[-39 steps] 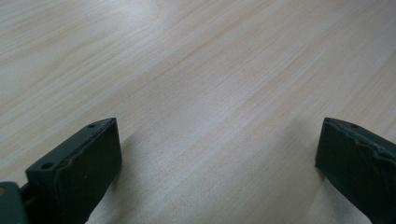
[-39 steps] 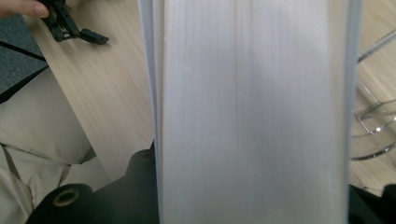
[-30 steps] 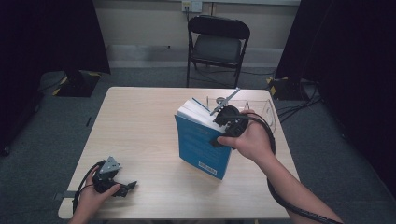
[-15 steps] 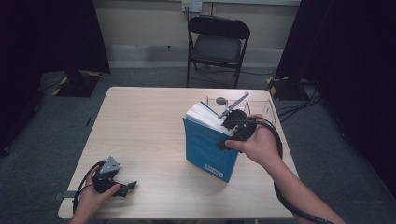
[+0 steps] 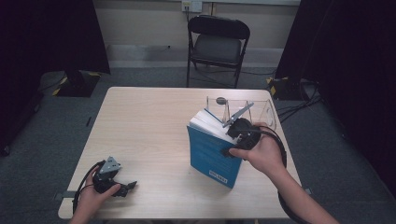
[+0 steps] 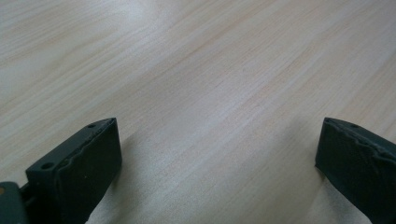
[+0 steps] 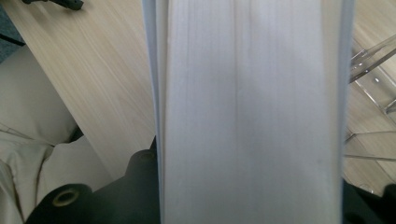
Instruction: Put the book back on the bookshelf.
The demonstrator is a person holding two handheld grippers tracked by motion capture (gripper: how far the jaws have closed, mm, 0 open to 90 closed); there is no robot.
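Thick blue paperback book (image 5: 212, 151), centre-right, upright on pale wooden desk (image 5: 149, 130): clamped by right hand-held gripper (image 5: 238, 135). Left hand-held gripper (image 5: 122, 186), lower left: jaws apart, empty.

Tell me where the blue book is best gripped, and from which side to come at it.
Grip the blue book across its thickness at the page edge, coming from the right, as the right hand-held gripper does now. It stands upright, so both covers are exposed and the white page block fits between the jaws.

- The high view is evenly lit from above; the table (image 5: 154, 130) is bright and the surroundings dark.
- The left gripper view shows soft glare and jaw shadows.
- The book's (image 7: 247, 112) close page edges are blurred.
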